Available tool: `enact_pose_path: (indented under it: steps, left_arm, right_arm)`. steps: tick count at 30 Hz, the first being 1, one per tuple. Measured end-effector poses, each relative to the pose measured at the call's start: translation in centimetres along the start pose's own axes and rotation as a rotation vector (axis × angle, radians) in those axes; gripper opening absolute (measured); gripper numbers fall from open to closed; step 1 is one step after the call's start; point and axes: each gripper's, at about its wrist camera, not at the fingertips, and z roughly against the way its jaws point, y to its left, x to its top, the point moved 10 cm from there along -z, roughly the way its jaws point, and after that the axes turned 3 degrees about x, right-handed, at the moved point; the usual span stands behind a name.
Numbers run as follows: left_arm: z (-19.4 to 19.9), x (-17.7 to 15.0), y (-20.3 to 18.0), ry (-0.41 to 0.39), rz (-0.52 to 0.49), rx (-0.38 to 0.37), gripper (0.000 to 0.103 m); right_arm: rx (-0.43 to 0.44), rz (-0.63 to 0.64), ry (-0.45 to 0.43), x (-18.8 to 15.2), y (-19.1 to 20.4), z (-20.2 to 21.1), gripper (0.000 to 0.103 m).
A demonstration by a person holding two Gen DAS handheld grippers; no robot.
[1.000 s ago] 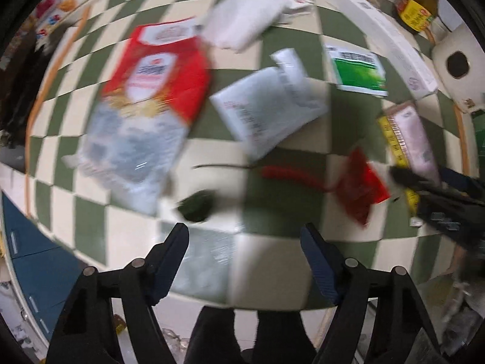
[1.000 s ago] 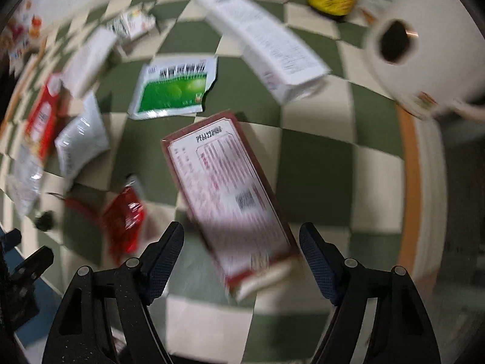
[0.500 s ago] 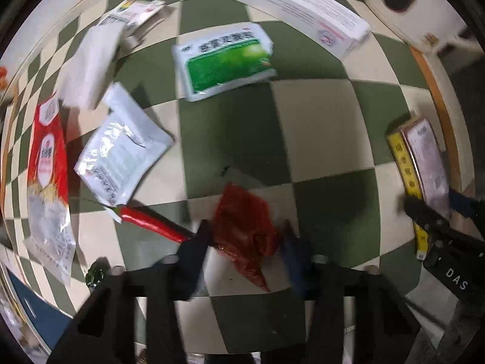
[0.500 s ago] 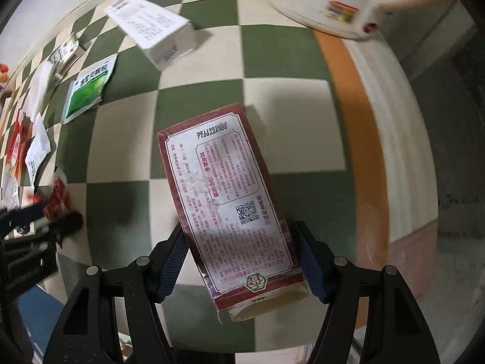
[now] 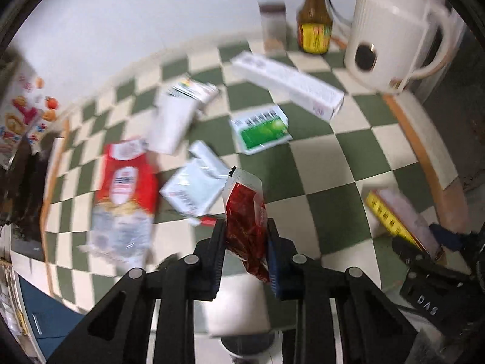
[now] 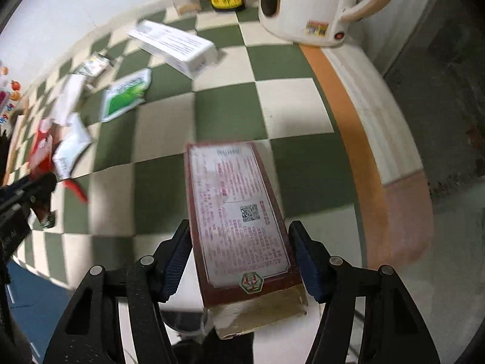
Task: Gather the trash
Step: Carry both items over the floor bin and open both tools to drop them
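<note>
Now the left gripper (image 5: 246, 253) has just closed on a torn red sachet (image 5: 246, 221). The sachet stands up lengthwise between the pads, its open white top pointing away from the camera and above the checked tablecloth (image 5: 315, 166). The right gripper (image 6: 241, 261) has also been closing, and its pads press the two long sides of a maroon box (image 6: 239, 221). The box's long axis runs along the fingers, printed face up, with the far end tipped toward the tablecloth and the near flap toward the camera. Both grippers point steeply downward. The left view shows what still lies on the cloth: a red-and-clear bag (image 5: 125, 194), a silver pouch (image 5: 194, 188), a green packet (image 5: 262, 130), a long white box (image 5: 288, 86), plus a bottle (image 5: 313, 24) and a white kettle (image 5: 391, 36). The right view shows the box's code label, and the left gripper at its left edge.
</note>
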Motion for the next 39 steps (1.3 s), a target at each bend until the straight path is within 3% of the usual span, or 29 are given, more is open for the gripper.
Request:
enact_pose_path:
  steps: [4,5,6,10,15,17,21,24,26,28,30,31,33,39]
  left_arm:
    - [4.7,-4.3,3.7,-0.062,0.019,-0.036,0.021]
    - [5.1,-5.6,4.5,-0.061,0.025,-0.049,0.021]
    - [5.7,-7.7,5.4,-0.052,0.031,-0.066,0.021]
    - [5.0,-16.3,8.6,0.039,0.062,-0.129,0.021]
    - [-3.5,-29.6,9.5,0.294,0.107,-0.218,0.021]
    - [-9.1,-35.1,8.7,0.42,0.133,-0.244,0.021]
    - [-20.4,-43.9,6.7,0.594,0.182,-0.254,0.022]
    - [-28.2,-48.9,4.7,0.705,0.234,-0.28,0.027]
    - [-32.4,-51.3,3.4,0.744,0.248,-0.289,0.033]
    - [-36.2,-52.8,2.6,0.742,0.215,-0.247,0.065]
    - [-38.3,-53.8,2.6,0.712,0.197,-0.202,0.076]
    - [-39.2,-54.0,2.6,0.702,0.185,-0.176,0.087]
    - [-40.3,-54.6,2.9,0.688,0.162,-0.122,0.103]
    - [-39.2,-54.7,4.4,0.644,0.137,-0.017,0.103]
  right_arm:
    - [0.017,-0.042,-0.063,-6.3,3.3,4.1,0.063]
    - [0.024,-0.05,-0.068,-8.1,2.4,5.8,0.06]
    - [0.03,-0.061,-0.07,-9.9,3.0,6.3,0.029]
    - [0.086,-0.121,0.0,-19.8,6.0,5.4,0.029]
    - [0.203,-0.205,0.248,-33.3,9.0,-2.5,0.027]
    - [0.181,-0.204,0.324,-38.2,9.3,-6.7,0.027]
    - [0.153,-0.202,0.448,-46.5,9.2,-17.0,0.028]
    - [0.124,-0.209,0.494,-50.3,8.7,-24.4,0.035]
    - [0.098,-0.198,0.512,-52.3,8.3,-29.0,0.051]
    - [0.054,-0.182,0.507,-53.5,7.9,-33.1,0.068]
    - [0.006,-0.149,0.497,-53.9,7.6,-36.3,0.08]
    - [-0.013,-0.138,0.492,-53.9,7.3,-37.6,0.093]
    - [-0.042,-0.115,0.479,-54.3,7.2,-40.0,0.103]
    - [-0.071,-0.054,0.457,-53.5,8.0,-41.1,0.103]
